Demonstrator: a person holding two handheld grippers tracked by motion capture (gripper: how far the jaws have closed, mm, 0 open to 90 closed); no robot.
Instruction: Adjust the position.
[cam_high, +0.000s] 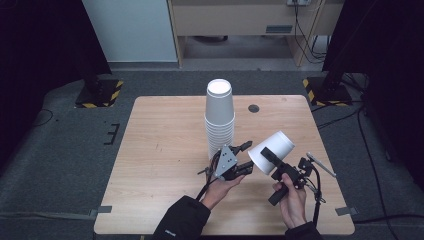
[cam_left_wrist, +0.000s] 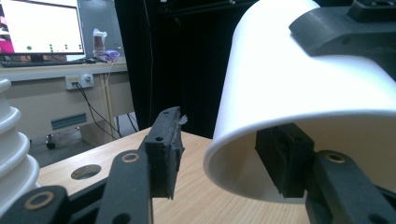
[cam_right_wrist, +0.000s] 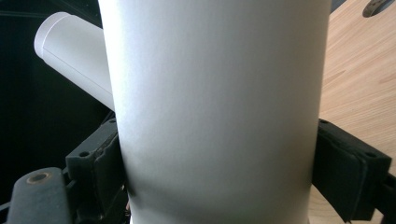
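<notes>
Sideways, the white paper cup (cam_high: 272, 151) lies clamped across the right gripper (cam_high: 268, 156), rim toward the left gripper (cam_high: 244, 157) (the nearer one), whose spread jaws straddle that rim wall without pressing yet.

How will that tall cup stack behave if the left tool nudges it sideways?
The cup stack stands tall on a narrow base, so it probably tips rather than slides. Thin white paper cups look light, so little push may be needed. Loosely nested rims, seen in the left gripper view, suggest the cups could separate and roll across the table.
</notes>
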